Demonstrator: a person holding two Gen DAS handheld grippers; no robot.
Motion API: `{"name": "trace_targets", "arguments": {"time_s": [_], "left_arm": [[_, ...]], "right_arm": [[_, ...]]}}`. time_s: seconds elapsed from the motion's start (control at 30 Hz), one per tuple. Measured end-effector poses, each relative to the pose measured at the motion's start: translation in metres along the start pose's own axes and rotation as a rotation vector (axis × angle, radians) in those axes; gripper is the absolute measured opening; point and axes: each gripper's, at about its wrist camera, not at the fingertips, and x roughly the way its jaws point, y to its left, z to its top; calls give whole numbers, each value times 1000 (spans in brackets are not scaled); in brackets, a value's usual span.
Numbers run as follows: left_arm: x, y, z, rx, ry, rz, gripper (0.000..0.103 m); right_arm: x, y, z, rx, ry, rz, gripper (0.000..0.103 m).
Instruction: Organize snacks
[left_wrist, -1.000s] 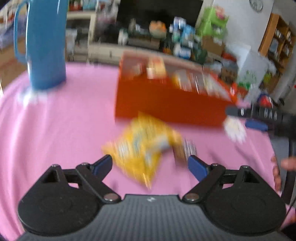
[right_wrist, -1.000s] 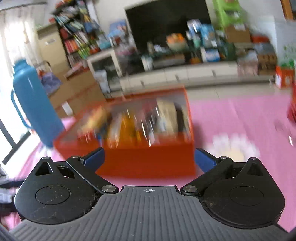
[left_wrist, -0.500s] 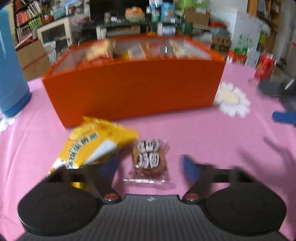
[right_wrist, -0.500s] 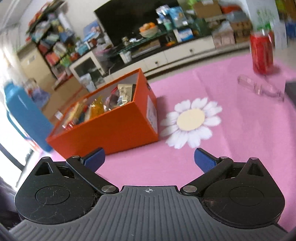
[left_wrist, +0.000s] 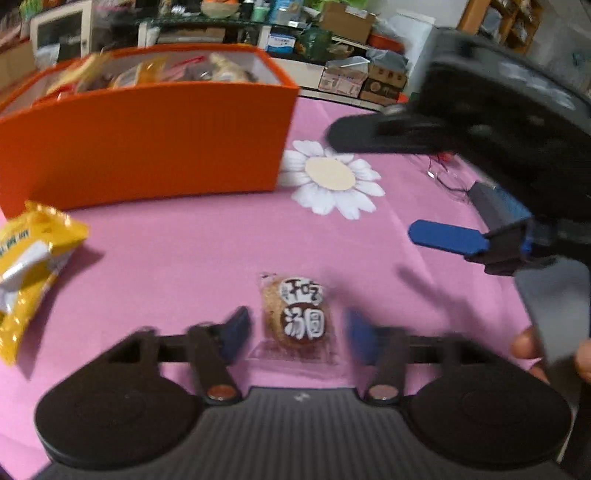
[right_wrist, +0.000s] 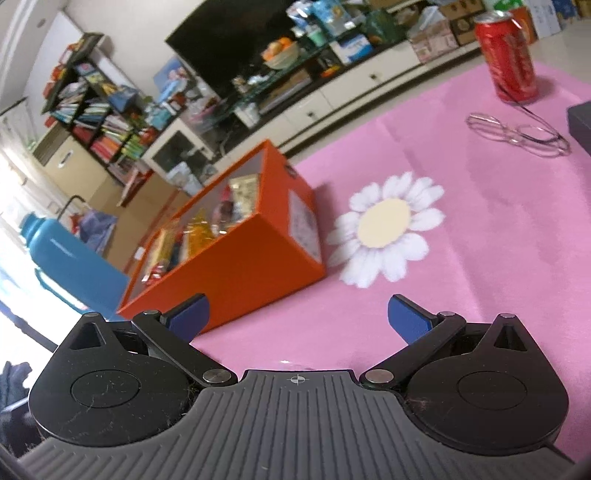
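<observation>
A small round snack in a clear wrapper (left_wrist: 297, 317) lies on the pink tablecloth (left_wrist: 192, 254). My left gripper (left_wrist: 297, 334) is open with its blurred fingers on either side of the snack's near part. A yellow snack bag (left_wrist: 31, 269) lies at the left. An orange box (left_wrist: 147, 136) full of snacks stands behind; it also shows in the right wrist view (right_wrist: 236, 258). My right gripper (right_wrist: 297, 319) is open and empty above the cloth; it appears in the left wrist view (left_wrist: 454, 240) at the right.
A blue thermos (right_wrist: 70, 266) stands left of the box. A red soda can (right_wrist: 508, 59), eyeglasses (right_wrist: 517, 133) and a dark box corner (right_wrist: 580, 118) lie at the far right. A white daisy print (right_wrist: 384, 229) marks the cloth.
The left gripper has moved right, from the yellow bag to the small wrapped snack, and its fingers have narrowed around it. The right gripper has tilted and drawn back from the box.
</observation>
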Motion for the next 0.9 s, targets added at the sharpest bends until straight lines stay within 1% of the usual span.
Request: {"name": "trace_targets", "arguments": {"time_s": [0.07, 0.13, 0.17, 0.2, 0.23, 0.27, 0.3, 0.33, 0.37, 0.43, 0.5, 0.6, 0.63, 0.67, 0.7, 0.77, 0.83, 0.9], "left_arm": [[-14, 1, 2, 39, -42, 21, 70], [-37, 15, 5, 86, -104, 90, 73], [-50, 27, 6, 108, -134, 139, 81], [-59, 39, 5, 127, -153, 185, 98], [-72, 57, 4, 151, -179, 253, 98], [-78, 70, 4, 170, -187, 295, 98], [-81, 86, 5, 188, -182, 336, 98], [-82, 101, 5, 198, -167, 362, 98], [-81, 116, 7, 208, -137, 351, 98], [-74, 136, 11, 220, -96, 283, 98], [-57, 144, 14, 255, -55, 218, 98], [-40, 149, 15, 306, -21, 209, 98], [-35, 152, 14, 312, -12, 215, 97], [-33, 154, 13, 303, -3, 227, 77], [-32, 158, 12, 280, 11, 220, 62], [-41, 169, 10, 182, 1, 205, 59], [-53, 174, 0, 113, 0, 241, 59], [-64, 174, -12, 80, -5, 287, 59]], "right_arm": [[4, -5, 0, 15, 14, -16, 92], [4, -8, 0, 25, 18, -19, 92], [4, -8, 0, 24, 15, -19, 93], [4, -8, 0, 20, 12, -17, 93], [3, -6, 0, 9, 8, -15, 93], [3, -4, -1, -5, 6, -13, 93], [2, -1, -2, -22, 6, -12, 93], [2, 3, -3, -47, 9, -12, 93], [3, 7, -5, -74, 16, -16, 93], [5, 13, -11, -122, 37, -29, 93], [8, 17, -19, -161, 65, -33, 93], [14, 17, -29, -209, 103, -66, 93], [15, 17, -32, -223, 108, -85, 93], [16, 16, -33, -235, 111, -105, 93], [16, 15, -34, -243, 114, -119, 93], [17, 12, -35, -251, 116, -138, 93], [19, 10, -35, -239, 123, -141, 93], [20, 10, -36, -233, 135, -133, 93]]}}
